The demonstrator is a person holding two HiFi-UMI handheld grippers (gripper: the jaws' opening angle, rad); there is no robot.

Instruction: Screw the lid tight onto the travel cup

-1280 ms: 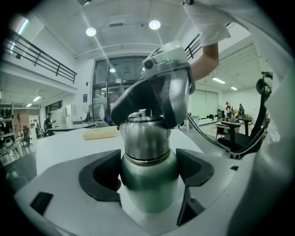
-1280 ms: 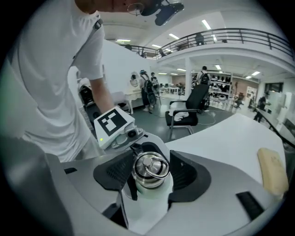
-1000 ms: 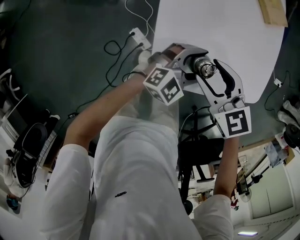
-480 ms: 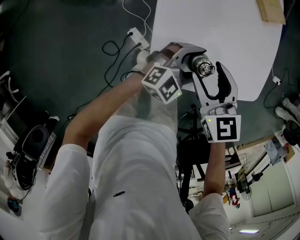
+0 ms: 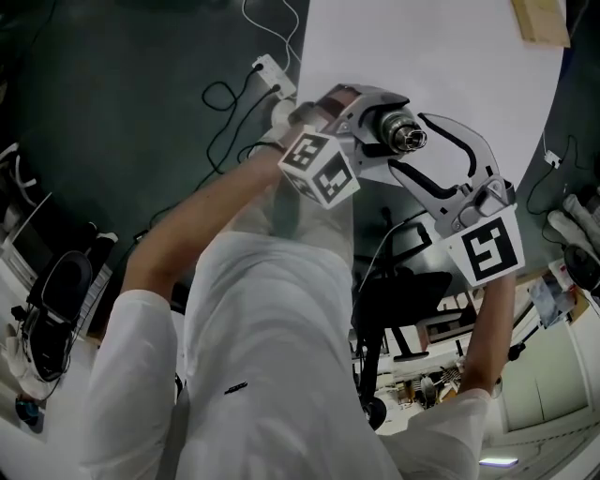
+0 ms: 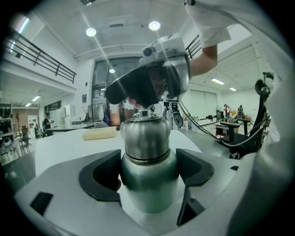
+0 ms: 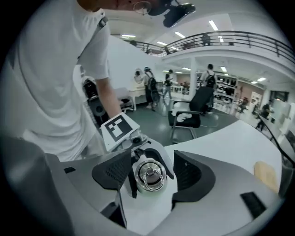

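A steel travel cup (image 6: pixel 148 177) with a domed lid (image 6: pixel 145 134) sits between the dark pads (image 6: pixel 103 177) of my left gripper (image 6: pixel 150 168), which is shut on its body. In the head view the cup (image 5: pixel 380 120) is held above the table's near edge. My right gripper (image 5: pixel 412 142) straddles the lid (image 5: pixel 407 137), one finger on each side. In the right gripper view the lid's top, with its metal ring (image 7: pixel 149 177), lies between the ribbed pads (image 7: pixel 113 173), with a gap on each side. These jaws have just been opening and stand open around the lid.
A white table (image 5: pixel 441 56) lies beyond the cup, with a wooden block (image 5: pixel 539 23) at its far corner. On the dark floor to the left are a power strip and cables (image 5: pixel 267 73). A black office chair (image 7: pixel 191 113) and several people stand farther off.
The right gripper has rolled about the lid, so its marker cube has swung out to the right. Its jaws stand wider round the lid. The left gripper and cup have stayed put.
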